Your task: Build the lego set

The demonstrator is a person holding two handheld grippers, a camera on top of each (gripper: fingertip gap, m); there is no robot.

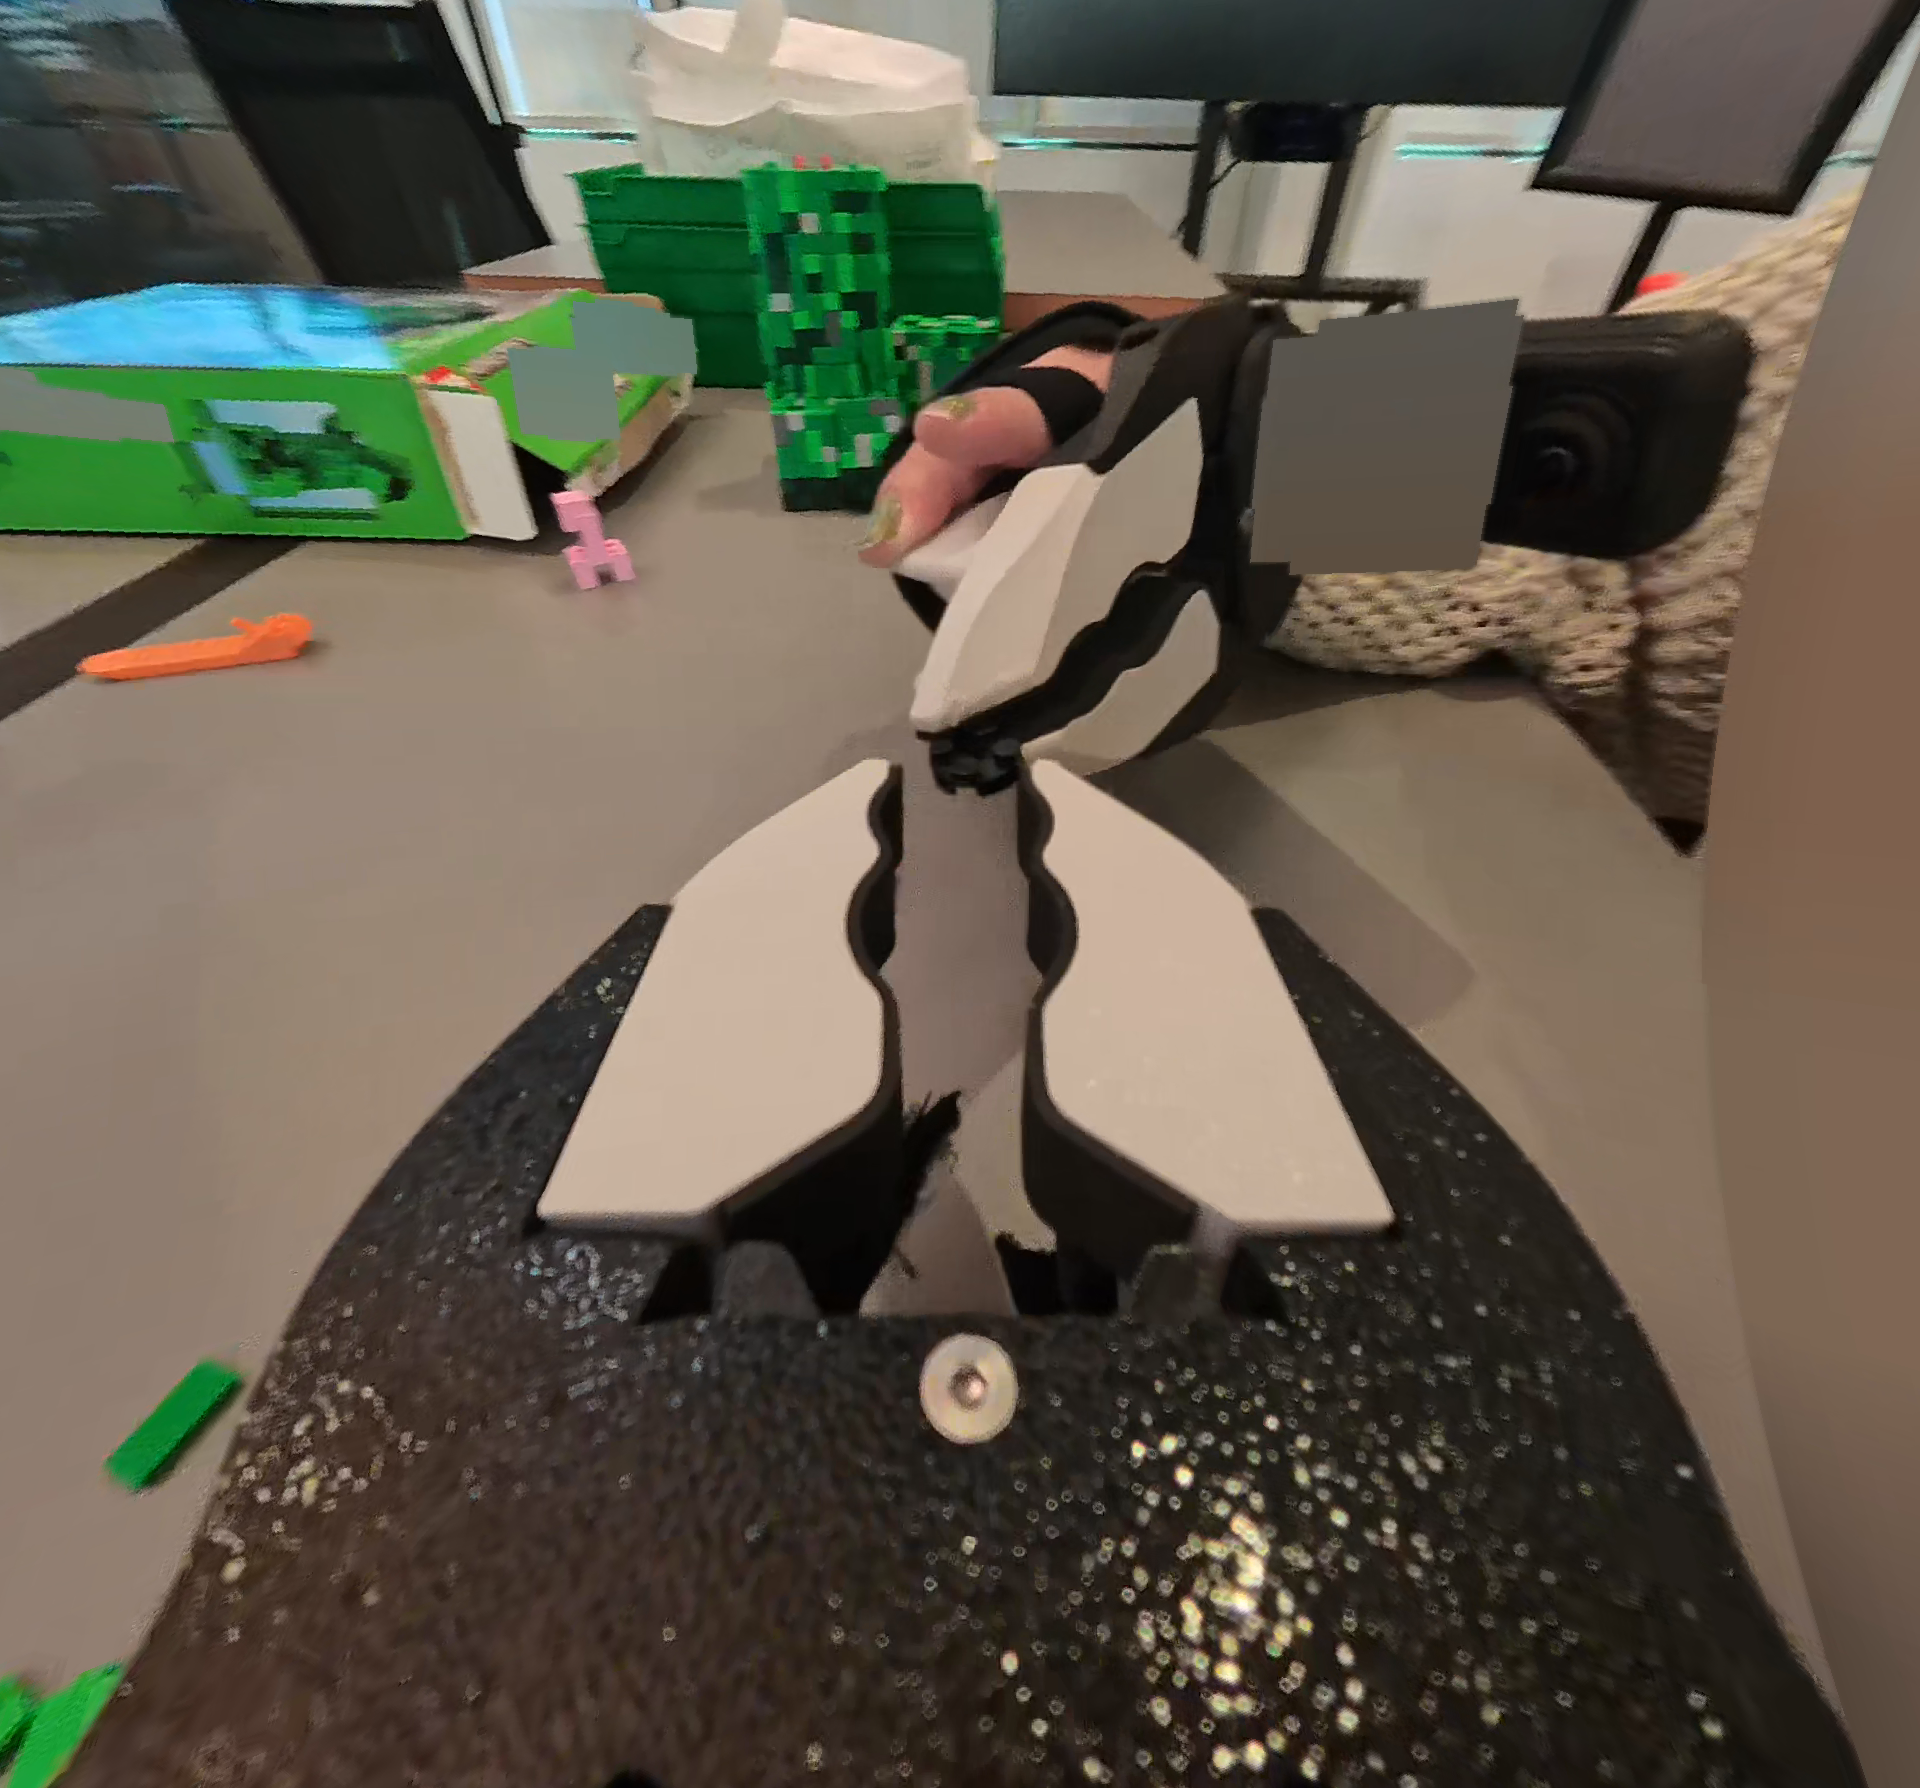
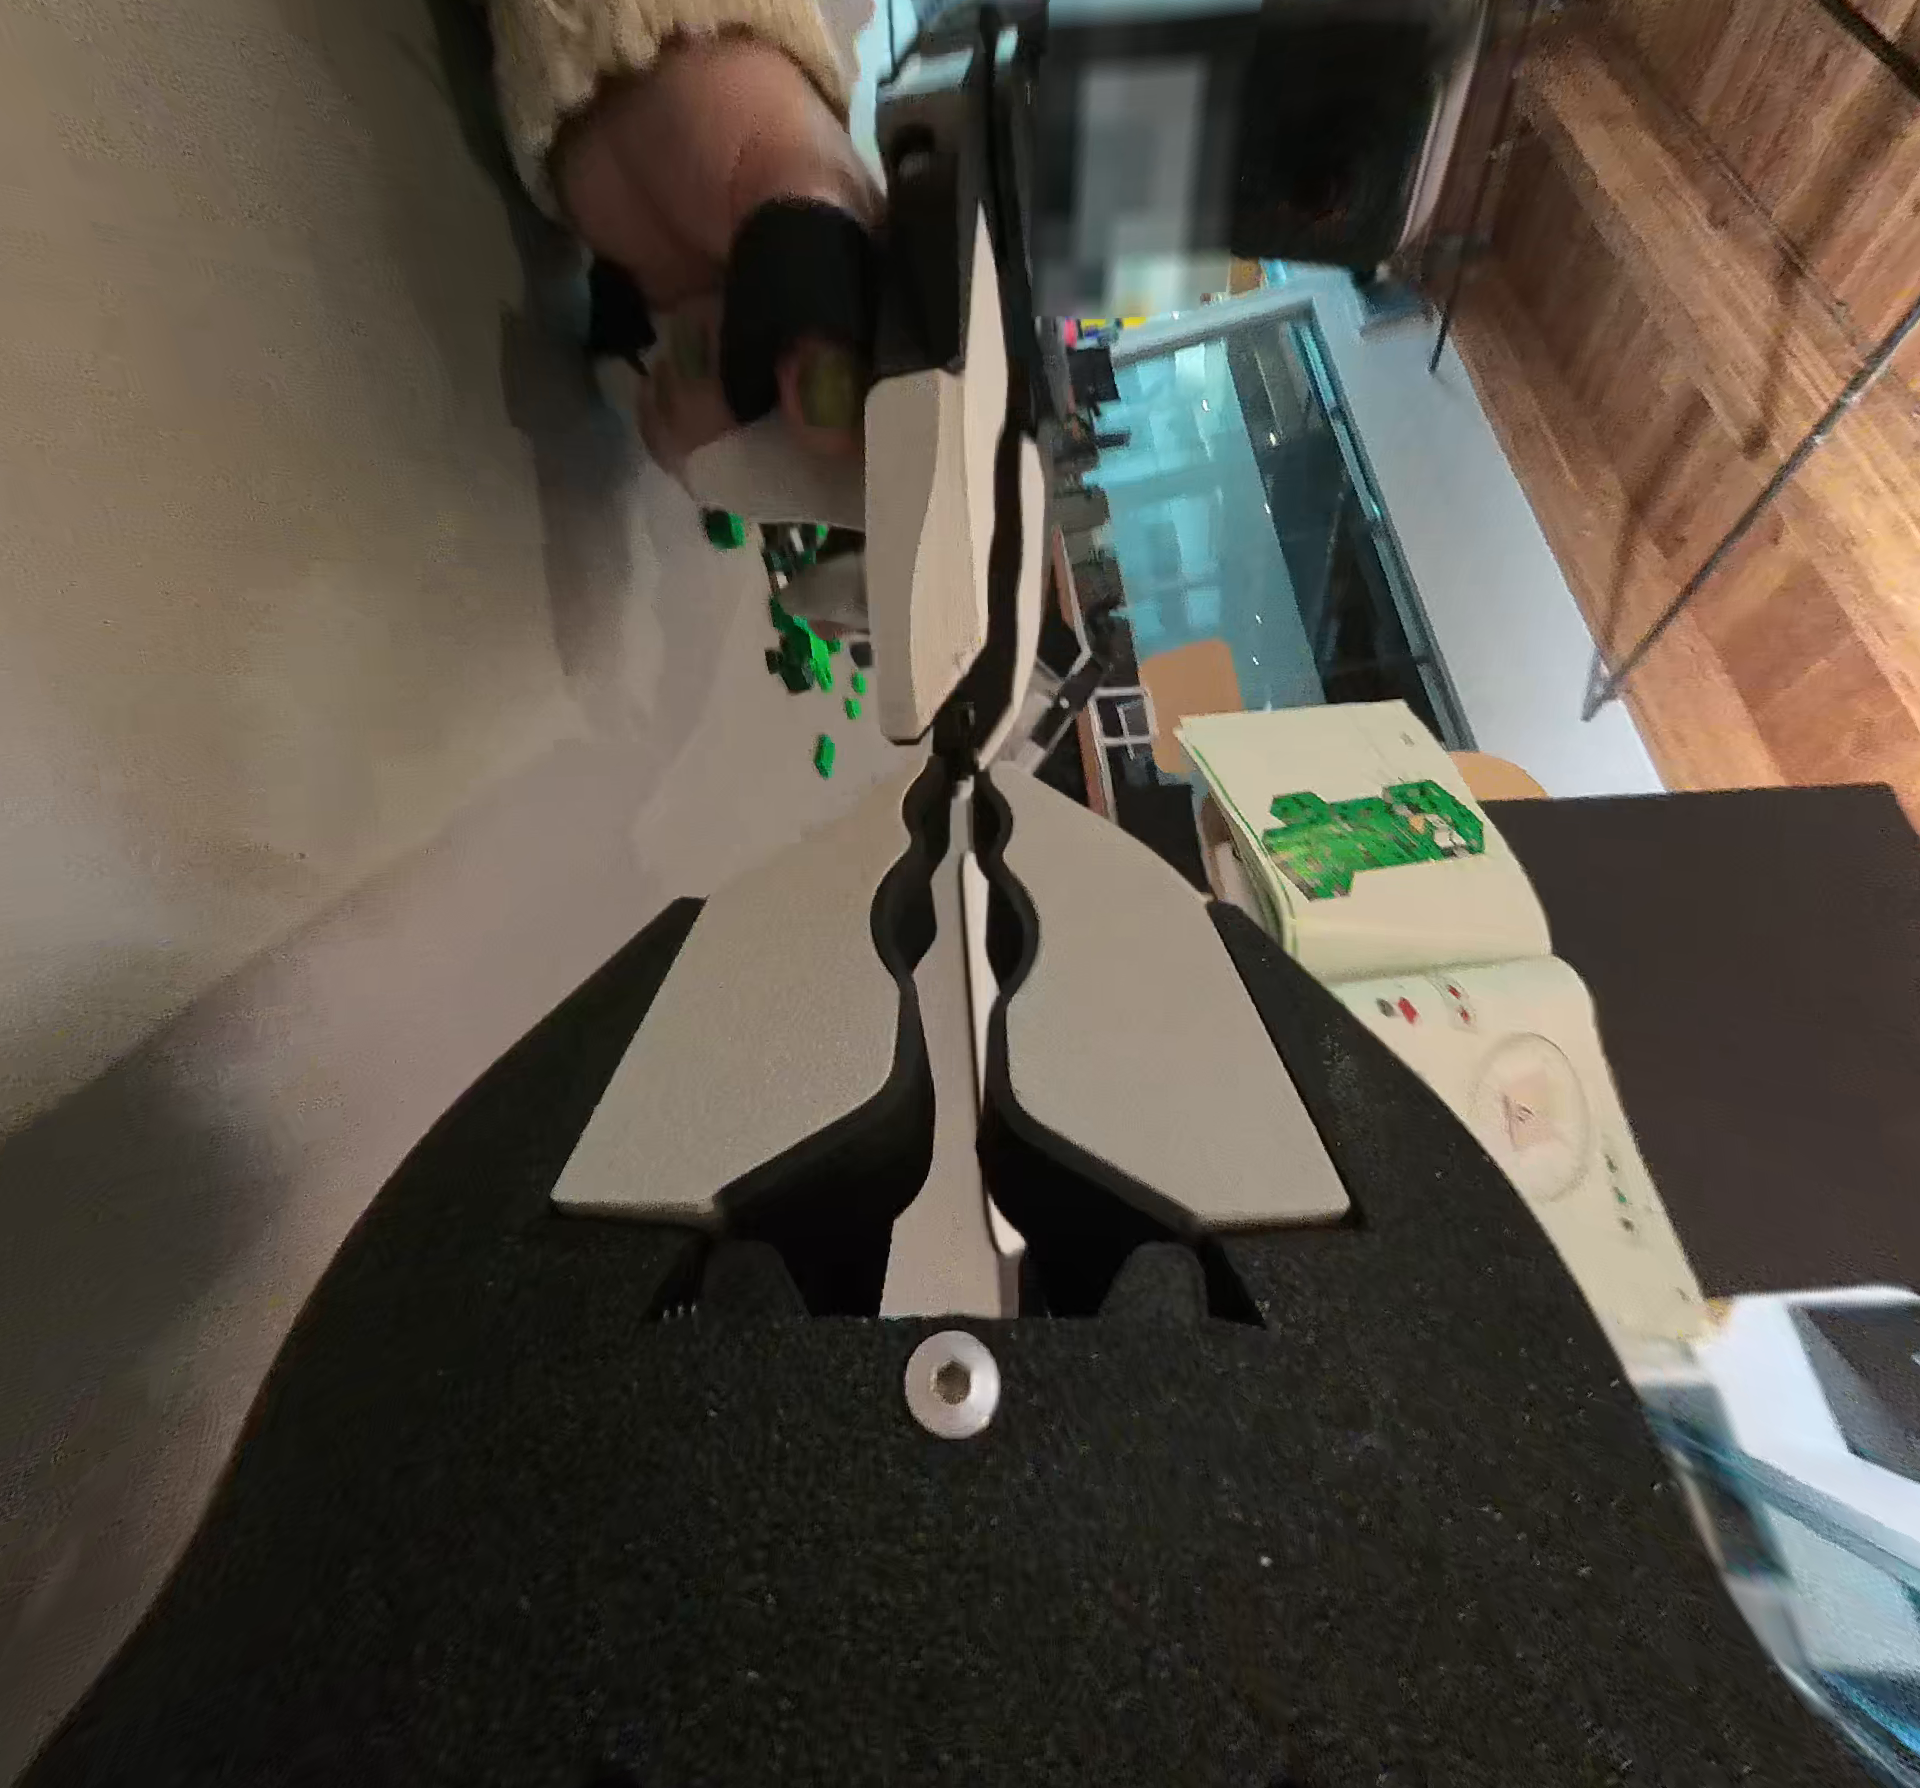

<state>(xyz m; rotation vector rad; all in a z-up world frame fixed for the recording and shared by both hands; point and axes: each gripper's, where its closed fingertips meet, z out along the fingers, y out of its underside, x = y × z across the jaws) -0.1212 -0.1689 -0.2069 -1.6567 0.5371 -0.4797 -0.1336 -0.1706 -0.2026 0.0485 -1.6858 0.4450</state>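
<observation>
My left gripper (image 1: 961, 780) points forward over the grey table (image 1: 416, 907). Its jaws are closed on a small black Lego piece (image 1: 971, 767) at the fingertips. My right gripper (image 1: 961, 725) comes in from the upper right, held by a hand in a knitted sleeve, and its tips meet the same black piece. In the right wrist view, rolled sideways, my right gripper (image 2: 961, 788) is nearly shut on the piece's thin edge (image 2: 958, 730), tip to tip with the left gripper (image 2: 951, 720). A built green pixel-patterned figure (image 1: 821, 336) stands behind.
A green set box (image 1: 239, 408) lies at the left, with a pink figure (image 1: 592, 543) and an orange brick separator (image 1: 197, 652) near it. A green plate (image 1: 171, 1426) and other loose green bricks (image 2: 805, 658) lie on the table. An open instruction booklet (image 2: 1382, 865) lies near the edge.
</observation>
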